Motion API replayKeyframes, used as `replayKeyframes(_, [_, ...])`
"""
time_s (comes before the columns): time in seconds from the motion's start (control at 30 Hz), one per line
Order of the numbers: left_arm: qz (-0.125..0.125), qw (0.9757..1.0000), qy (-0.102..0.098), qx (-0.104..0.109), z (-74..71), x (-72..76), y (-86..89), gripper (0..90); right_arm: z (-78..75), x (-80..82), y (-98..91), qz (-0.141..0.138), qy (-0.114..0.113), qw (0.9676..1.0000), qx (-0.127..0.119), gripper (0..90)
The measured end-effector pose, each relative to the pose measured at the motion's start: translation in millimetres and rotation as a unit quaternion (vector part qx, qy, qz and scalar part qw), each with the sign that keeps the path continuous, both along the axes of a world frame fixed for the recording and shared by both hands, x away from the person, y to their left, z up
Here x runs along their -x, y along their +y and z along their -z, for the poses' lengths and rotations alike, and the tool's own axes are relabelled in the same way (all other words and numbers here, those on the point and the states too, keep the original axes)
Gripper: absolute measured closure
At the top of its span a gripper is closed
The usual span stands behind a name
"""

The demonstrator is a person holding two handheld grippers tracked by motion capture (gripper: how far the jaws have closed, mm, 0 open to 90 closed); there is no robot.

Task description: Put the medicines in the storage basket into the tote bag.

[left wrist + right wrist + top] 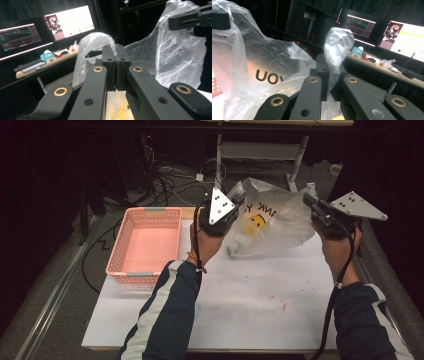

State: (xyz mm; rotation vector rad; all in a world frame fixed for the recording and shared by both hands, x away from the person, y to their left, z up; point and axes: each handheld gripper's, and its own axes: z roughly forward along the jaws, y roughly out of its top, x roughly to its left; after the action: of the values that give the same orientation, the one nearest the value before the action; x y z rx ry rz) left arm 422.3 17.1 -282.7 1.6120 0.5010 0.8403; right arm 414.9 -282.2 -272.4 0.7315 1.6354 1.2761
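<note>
Plastic bag (272, 222) hangs between the two grippers over the far middle of the white table (240, 310), to the right of the empty pink basket (147, 242). The left gripper (239, 199) is clamped on one handle loop (93, 41), jaws pressed together with the film pinched between them. The right gripper (309, 199) is likewise clamped on the other handle loop (338, 41), across from the first. The bag's lower part looks to rest on or just above the table; which one cannot be told. Something yellow shows through the film near its bottom. Judging from this, the pick-up of the bag by both handles is done; what seems left is carrying it or emptying it, perhaps toward the basket.
</note>
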Motion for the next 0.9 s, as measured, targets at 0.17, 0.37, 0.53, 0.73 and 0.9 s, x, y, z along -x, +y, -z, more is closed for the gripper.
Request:
replayKeyframes(0.17, [0.007, 0.9999, -0.01, -0.003, -8.5, 4.7, -6.0, 86.3, -6.3, -3.1, 6.9, -0.005, 0.001, 1.0, -0.003, 89.4])
replayKeyframes(0.37, [0.009, 0.9999, -0.001, 0.005, -7.9, 3.9, -2.4, 86.2, -2.8, -9.2, 10.6, -0.003, 0.01, 0.9999, -0.002, 89.5])
replayKeyframes(0.53, [0.017, 0.9997, -0.017, 0.007, -18.8, 14.2, -0.9, 86.3, -20.7, 9.2, 11.2, -0.019, -0.014, 0.9996, -0.013, 89.8])
replayKeyframes(0.73, [0.029, 0.9985, -0.041, 0.022, -39.1, 35.0, 0.5, 86.4, -42.4, 29.9, 14.3, -0.038, -0.045, 0.998, -0.024, 89.8])
replayKeyframes(0.9, [0.028, 0.9985, -0.04, 0.025, -39.1, 37.0, 1.7, 86.4, -46.5, 37.1, 16.9, -0.042, -0.059, 0.9972, -0.021, 89.8])
